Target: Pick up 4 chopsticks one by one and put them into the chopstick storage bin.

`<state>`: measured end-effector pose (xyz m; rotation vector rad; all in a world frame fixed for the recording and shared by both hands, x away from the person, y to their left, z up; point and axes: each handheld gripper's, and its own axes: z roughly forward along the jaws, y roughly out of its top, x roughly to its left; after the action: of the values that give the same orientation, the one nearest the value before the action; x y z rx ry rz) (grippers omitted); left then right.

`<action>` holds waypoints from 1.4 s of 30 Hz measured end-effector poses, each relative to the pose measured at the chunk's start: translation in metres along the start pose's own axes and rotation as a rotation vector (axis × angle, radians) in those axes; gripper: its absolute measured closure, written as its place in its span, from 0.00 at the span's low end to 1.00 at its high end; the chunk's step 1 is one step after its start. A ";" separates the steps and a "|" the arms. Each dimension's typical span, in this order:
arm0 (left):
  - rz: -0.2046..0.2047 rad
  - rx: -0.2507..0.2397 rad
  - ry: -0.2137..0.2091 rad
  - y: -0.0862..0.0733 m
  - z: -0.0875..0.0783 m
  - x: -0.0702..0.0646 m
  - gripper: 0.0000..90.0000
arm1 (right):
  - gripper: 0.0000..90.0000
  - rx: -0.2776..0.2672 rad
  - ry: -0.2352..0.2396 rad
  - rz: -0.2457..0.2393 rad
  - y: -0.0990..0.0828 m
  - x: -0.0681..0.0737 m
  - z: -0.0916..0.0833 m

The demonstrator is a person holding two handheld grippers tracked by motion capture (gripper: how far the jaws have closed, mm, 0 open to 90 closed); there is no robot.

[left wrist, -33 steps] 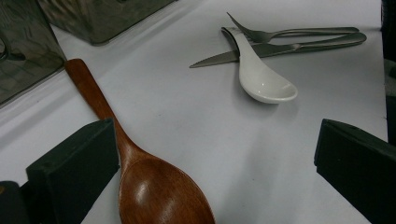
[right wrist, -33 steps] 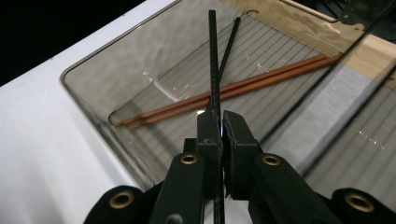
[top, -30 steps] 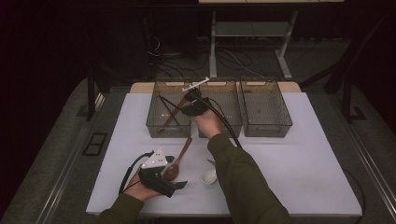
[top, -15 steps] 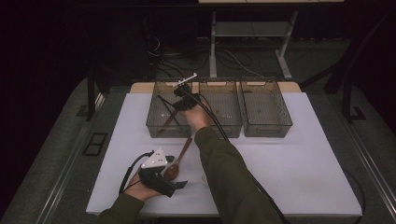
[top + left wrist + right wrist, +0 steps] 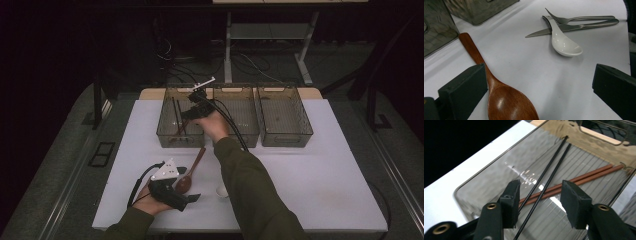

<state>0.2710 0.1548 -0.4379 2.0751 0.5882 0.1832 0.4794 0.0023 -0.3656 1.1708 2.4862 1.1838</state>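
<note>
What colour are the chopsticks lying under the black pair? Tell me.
Reddish-brown chopsticks, under the black chopsticks; clearest in the right gripper view.

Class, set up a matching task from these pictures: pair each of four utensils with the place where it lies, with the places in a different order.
Things:
1. black chopsticks
2. wooden spoon
3. white spoon
4. fork

Places:
A. on the table, bowl between the left gripper's open jaws
B. in the left bin, crossing the brown chopsticks
C. on the table, beside the knife
D. on the table, handle lying over the knife

Pairs: 1-B, 2-A, 3-D, 4-C
</note>
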 end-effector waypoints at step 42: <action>-0.014 0.012 0.012 -0.001 0.000 0.000 0.00 | 0.27 -0.138 0.132 -0.031 -0.101 -0.041 -0.125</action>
<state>0.2708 0.1549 -0.4388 2.0826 0.6123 0.1846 0.3938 -0.1398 -0.3602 1.0466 2.4583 1.4423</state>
